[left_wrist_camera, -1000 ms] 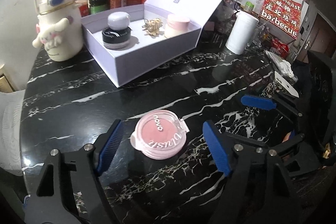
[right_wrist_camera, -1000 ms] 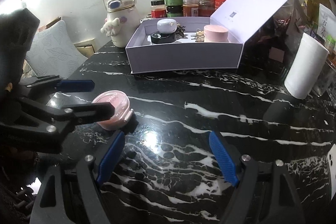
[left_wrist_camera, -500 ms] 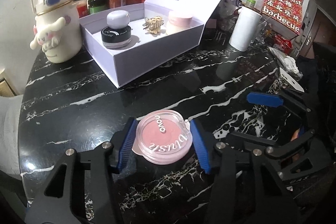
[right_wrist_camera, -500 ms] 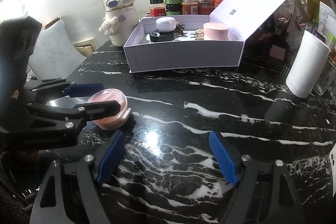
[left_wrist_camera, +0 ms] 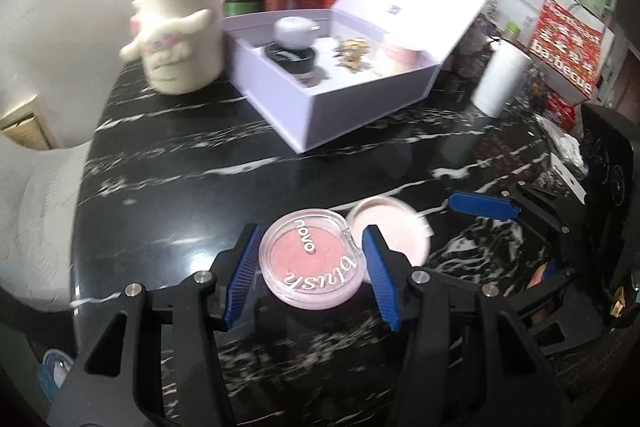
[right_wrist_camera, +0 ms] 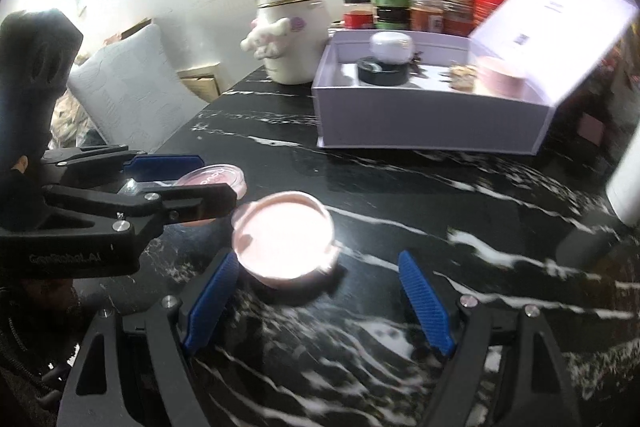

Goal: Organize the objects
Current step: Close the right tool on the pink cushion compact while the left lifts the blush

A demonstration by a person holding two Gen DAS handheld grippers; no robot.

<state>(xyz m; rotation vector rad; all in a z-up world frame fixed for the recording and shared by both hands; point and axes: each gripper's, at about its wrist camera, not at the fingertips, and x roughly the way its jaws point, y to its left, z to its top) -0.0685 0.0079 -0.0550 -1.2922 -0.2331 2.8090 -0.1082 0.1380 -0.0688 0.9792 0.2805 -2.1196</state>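
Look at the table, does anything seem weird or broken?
Yes. The blush compact gripped by the left gripper looks odd: a pale pink round piece sticks out beside it, as if a layer is swung open or detached. It is too blurred to tell which.

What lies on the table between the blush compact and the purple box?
Only bare black marble table lies between the blush compact and the purple box; the left wrist view shows this.
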